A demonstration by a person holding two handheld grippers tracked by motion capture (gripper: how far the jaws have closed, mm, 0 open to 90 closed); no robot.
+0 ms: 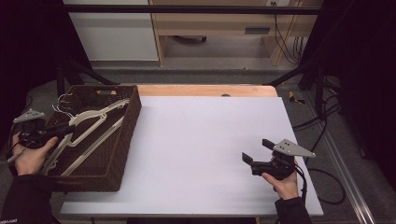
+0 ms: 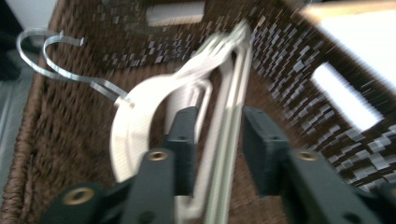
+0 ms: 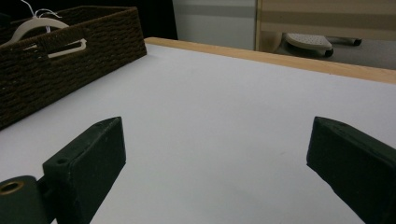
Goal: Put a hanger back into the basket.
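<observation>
Two grippers are in hand. Nearest, the right gripper (image 1: 258, 151) hovers with jaws spread wide over the white table's (image 1: 201, 149) front right corner. Farther left, the left gripper (image 2: 218, 140) reaches into the brown wicker basket (image 1: 126, 140) at the table's left edge, jaws parted and straddling a white hanger (image 2: 140, 112), not pinching it.

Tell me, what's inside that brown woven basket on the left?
The basket holds white clothes hangers with metal hooks, piled together. The left gripper reaches in, its jaws astride a hanger bar. How many hangers there are, and anything beneath them, is covered.
</observation>
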